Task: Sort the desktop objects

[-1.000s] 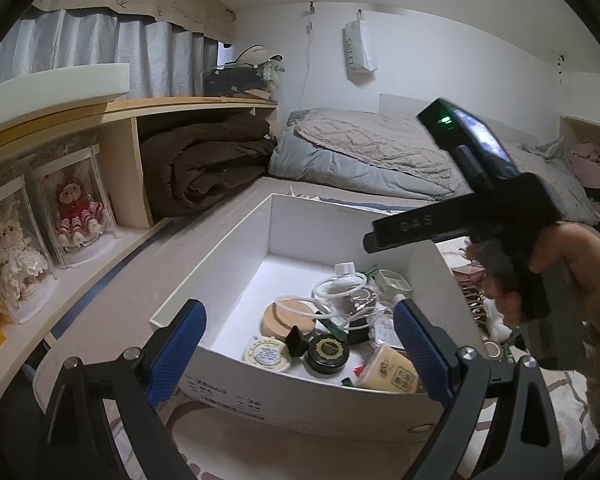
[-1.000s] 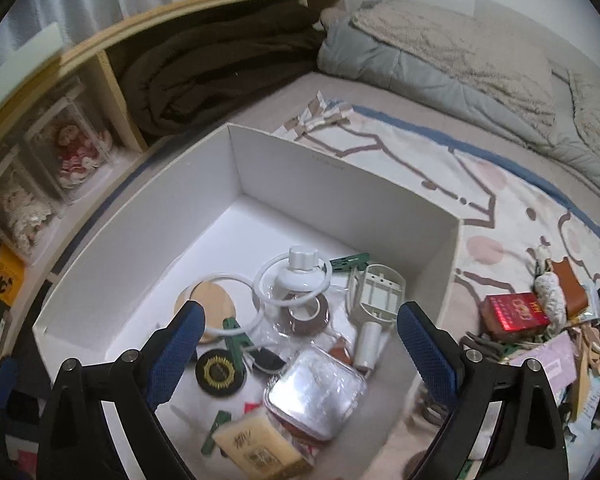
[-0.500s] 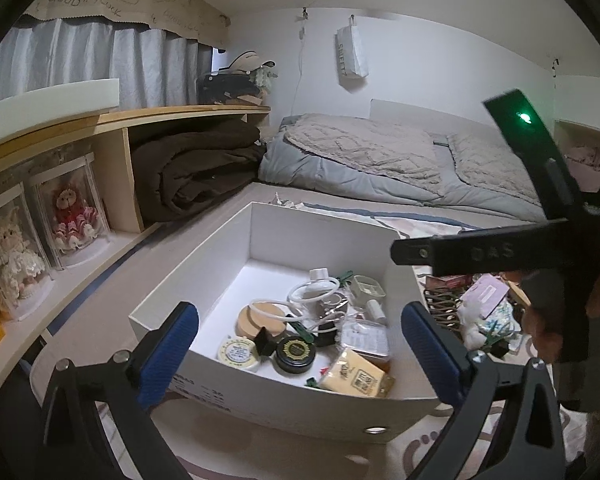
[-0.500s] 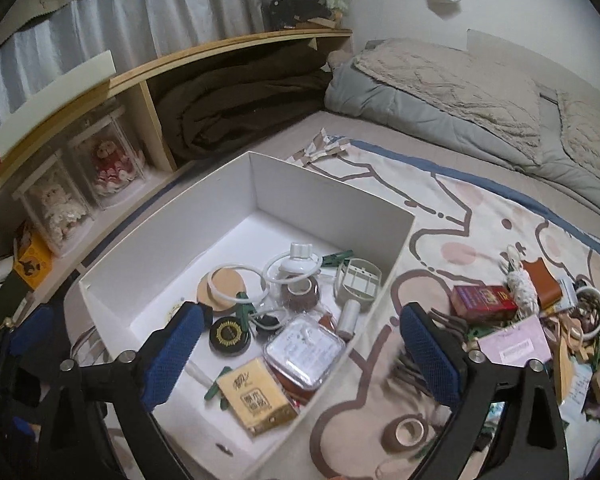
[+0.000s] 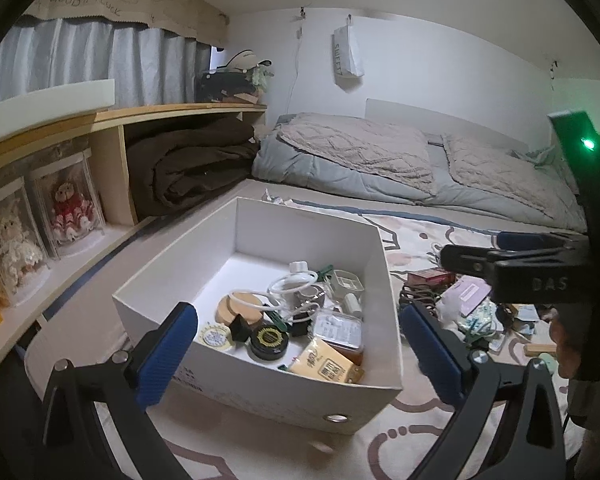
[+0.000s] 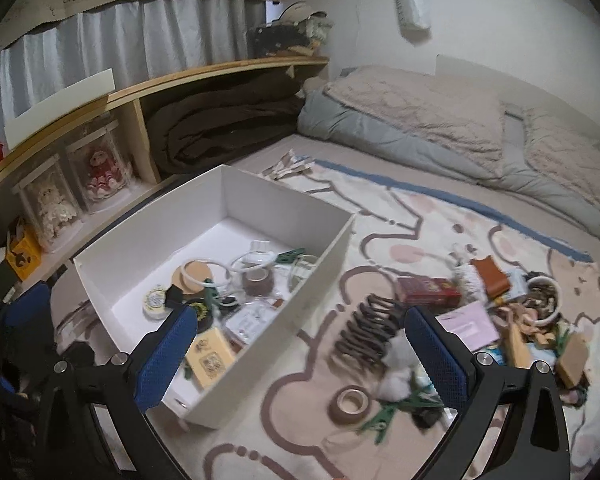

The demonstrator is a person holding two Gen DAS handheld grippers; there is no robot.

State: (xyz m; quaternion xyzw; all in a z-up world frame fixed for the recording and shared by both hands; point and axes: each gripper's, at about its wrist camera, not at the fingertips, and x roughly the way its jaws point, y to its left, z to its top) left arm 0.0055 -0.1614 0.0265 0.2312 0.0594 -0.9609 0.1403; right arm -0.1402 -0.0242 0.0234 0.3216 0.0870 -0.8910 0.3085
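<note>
Left view: my left gripper hangs spread wide and empty above the near wall of the box; the box holds the sorted bits, a yellow pack at its 5 o'clock corner and a black tin beside it; the unsorted pile lies on the mat at 3 o'clock from the box, and my right gripper hovers over it, seen side-on, so I cannot tell its jaws from here.

Right view: my right gripper is released, fingers wide apart, nothing between them; the box sits at 10 o'clock, the pile at 2 to 4 o'clock; the hair claw lies just ahead, slightly right of centre and inside the finger span, its long axis running from 7 to 1 o'clock, teeth crossways to that; the tape roll lies flat at 6 o'clock from it, a green peg just beside; the red pack lies at 1 o'clock, long axis roughly 9 to 3; I judge the right hand far nearer the claw than the left, and the fingers should close across its short width.
</note>
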